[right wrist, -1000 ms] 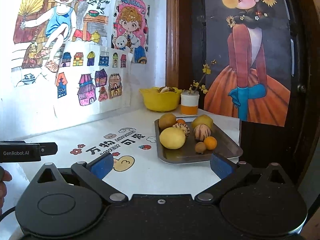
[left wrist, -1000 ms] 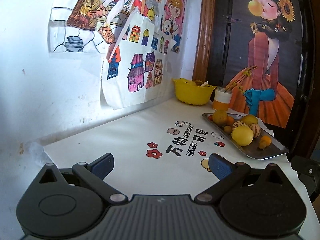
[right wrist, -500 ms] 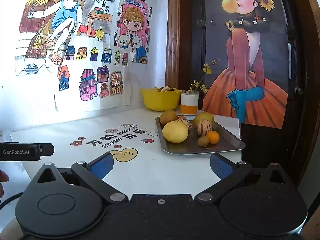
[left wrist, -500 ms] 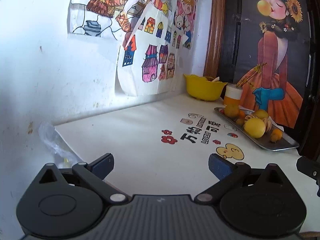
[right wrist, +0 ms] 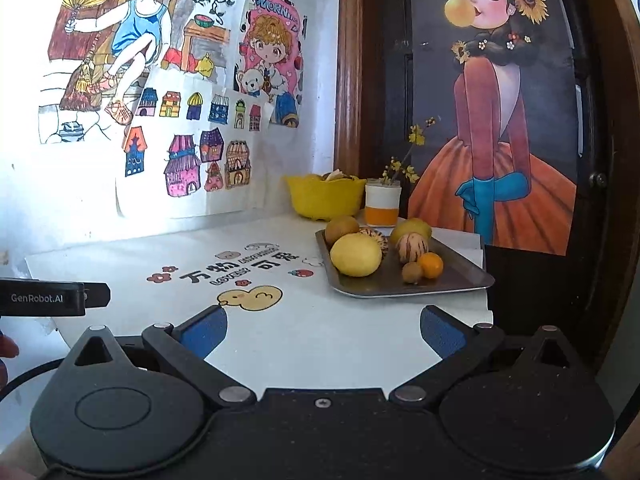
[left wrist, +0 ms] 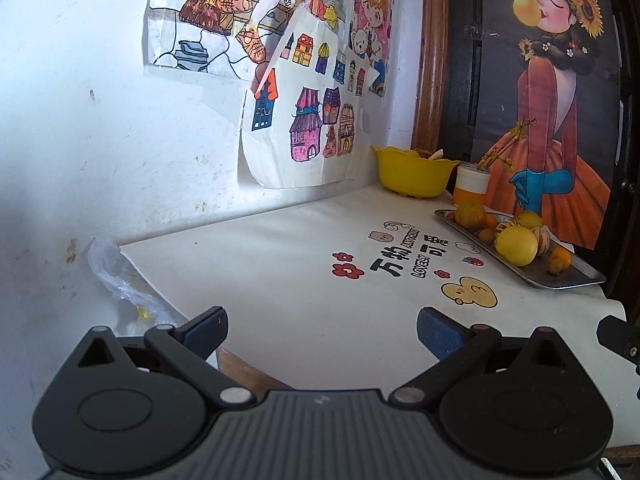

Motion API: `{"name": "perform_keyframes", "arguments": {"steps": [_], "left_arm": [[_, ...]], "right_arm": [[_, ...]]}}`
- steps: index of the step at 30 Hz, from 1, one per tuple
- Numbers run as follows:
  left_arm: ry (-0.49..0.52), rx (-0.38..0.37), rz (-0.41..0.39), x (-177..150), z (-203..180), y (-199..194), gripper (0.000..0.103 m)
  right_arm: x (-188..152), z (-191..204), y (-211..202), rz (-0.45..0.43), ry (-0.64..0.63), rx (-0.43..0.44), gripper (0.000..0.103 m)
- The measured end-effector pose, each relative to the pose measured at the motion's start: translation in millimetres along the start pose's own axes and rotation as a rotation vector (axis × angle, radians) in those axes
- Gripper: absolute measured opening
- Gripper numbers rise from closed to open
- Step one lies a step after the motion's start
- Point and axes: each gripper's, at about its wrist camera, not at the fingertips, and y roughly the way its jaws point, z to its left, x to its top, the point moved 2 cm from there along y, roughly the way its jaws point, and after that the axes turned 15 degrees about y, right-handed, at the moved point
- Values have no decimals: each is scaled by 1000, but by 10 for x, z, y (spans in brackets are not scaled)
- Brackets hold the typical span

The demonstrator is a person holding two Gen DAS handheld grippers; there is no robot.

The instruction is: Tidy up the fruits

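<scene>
Left gripper (left wrist: 322,330): hung over the near edge of the white printed tablecloth (left wrist: 304,280), blue-padded jaws spread wide, nothing between them.
Right gripper (right wrist: 323,330): hung over the cloth's near edge, jaws spread wide and empty, well apart from the tray.
Rectangular metal tray (right wrist: 456,280): lay at the table's right side.
Fruits: on the tray were a large yellow citrus (right wrist: 355,255), a brown kiwi (right wrist: 341,229), a striped melon (right wrist: 411,247) and a small orange (right wrist: 431,265).
Yellow scalloped bowl (right wrist: 324,200): stood behind the tray, by the wall.
</scene>
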Motion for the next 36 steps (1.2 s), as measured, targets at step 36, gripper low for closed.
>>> {"name": "perform_keyframes", "arguments": {"steps": [36], "left_arm": [[81,-79,-31,-75,-117,-97,103]], "right_arm": [[-95,-9,91,49,-20,-66,102]]}}
